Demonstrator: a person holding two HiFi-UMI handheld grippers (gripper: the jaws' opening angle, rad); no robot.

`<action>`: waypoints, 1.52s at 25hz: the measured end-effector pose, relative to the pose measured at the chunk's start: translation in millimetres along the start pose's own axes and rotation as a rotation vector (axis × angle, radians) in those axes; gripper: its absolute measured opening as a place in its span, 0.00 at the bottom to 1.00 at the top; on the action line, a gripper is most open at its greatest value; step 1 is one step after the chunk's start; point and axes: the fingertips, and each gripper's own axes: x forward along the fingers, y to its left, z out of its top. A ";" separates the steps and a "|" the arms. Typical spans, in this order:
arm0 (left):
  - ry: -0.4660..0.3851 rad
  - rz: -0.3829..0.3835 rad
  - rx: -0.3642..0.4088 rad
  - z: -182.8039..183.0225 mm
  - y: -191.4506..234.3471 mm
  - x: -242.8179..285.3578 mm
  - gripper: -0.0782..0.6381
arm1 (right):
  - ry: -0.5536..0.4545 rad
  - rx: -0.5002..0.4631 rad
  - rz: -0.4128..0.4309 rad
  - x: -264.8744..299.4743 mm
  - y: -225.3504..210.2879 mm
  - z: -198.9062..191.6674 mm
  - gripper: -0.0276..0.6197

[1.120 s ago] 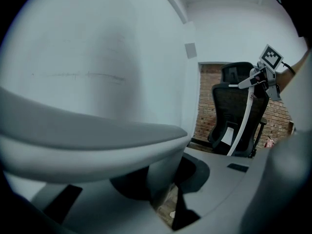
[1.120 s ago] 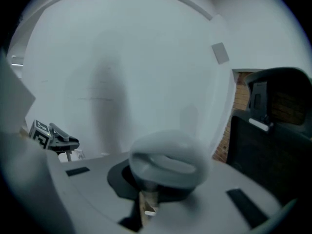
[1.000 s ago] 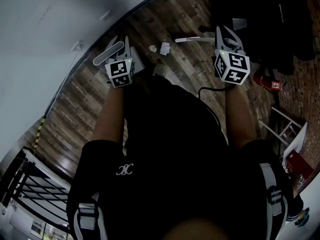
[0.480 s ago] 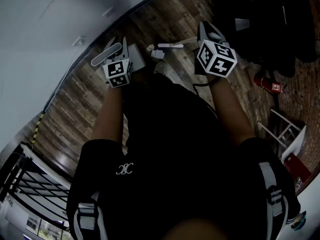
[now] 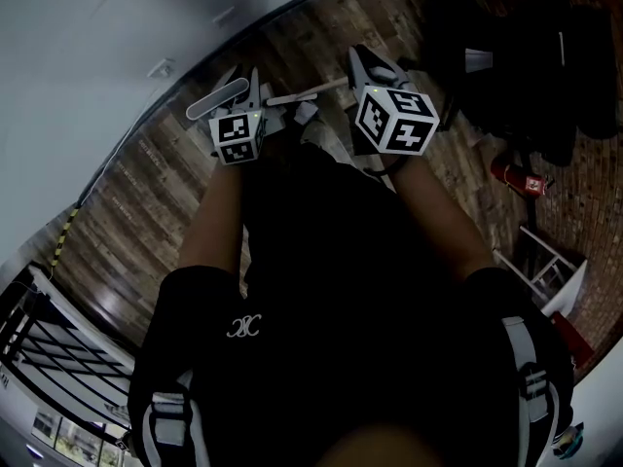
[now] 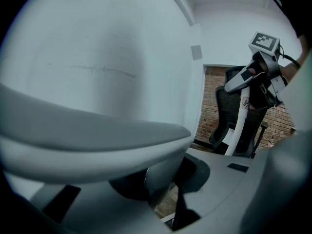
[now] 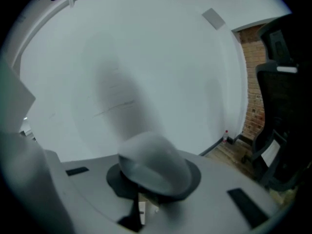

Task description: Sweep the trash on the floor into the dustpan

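Trash: one pale scrap on the floor, between the two tongs. Left tongs clamp one grey dustpan handle. Right tongs clamp one white broom stick.

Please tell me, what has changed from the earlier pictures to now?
The right gripper, jaws shut on the white broom, swung toward the person's left, so the broom now reaches close to the left gripper. Nothing was taken hold of or let go. The left gripper kept its place, jaws shut on the grey dustpan handle.
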 end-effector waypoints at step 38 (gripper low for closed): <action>0.020 -0.350 0.112 -10.8 19.5 -58.9 0.24 | -0.137 0.390 -0.729 -137.8 -4.8 -90.9 0.12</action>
